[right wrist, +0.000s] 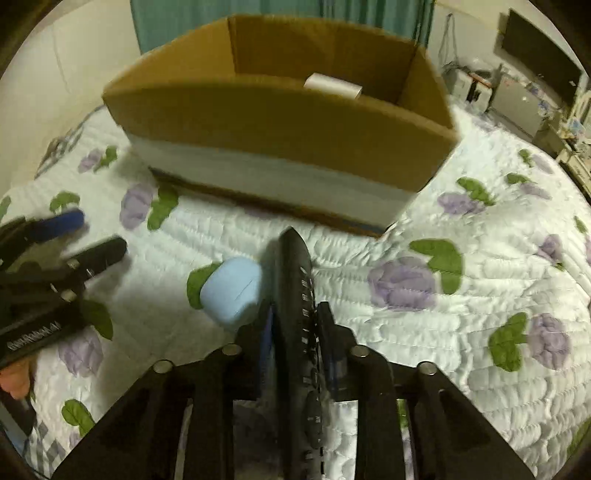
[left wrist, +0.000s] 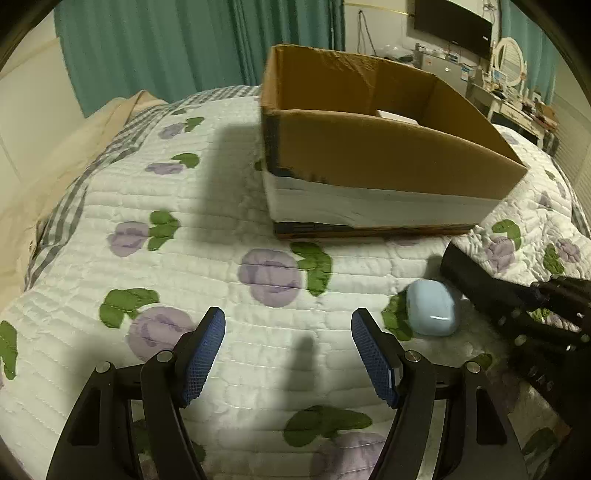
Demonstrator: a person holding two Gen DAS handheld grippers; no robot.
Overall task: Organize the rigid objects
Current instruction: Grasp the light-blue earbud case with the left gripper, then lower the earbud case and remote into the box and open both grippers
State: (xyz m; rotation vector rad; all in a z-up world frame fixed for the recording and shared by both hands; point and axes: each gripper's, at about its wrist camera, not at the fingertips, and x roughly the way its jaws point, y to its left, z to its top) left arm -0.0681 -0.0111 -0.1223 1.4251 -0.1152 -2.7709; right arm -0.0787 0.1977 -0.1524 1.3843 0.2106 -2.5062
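Transfer step: right hand-held gripper (right wrist: 295, 332) clamped on remote (right wrist: 295, 295), left hand-held gripper (left wrist: 288, 350) apart; next, lift toward cardboard box (right wrist: 280, 122) at twelve o'clock.

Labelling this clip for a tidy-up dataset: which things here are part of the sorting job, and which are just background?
Job:
cardboard box
white item in the box
black remote, clamped in the right gripper
pale blue case
left gripper, open

Background:
floral quilt
green curtain
wall TV
dresser

Cardboard box (right wrist: 280, 122) on quilt (right wrist: 461, 314); small box (right wrist: 332, 85) inside; earbud case (right wrist: 231, 295) left of remote (right wrist: 295, 280), both before box.
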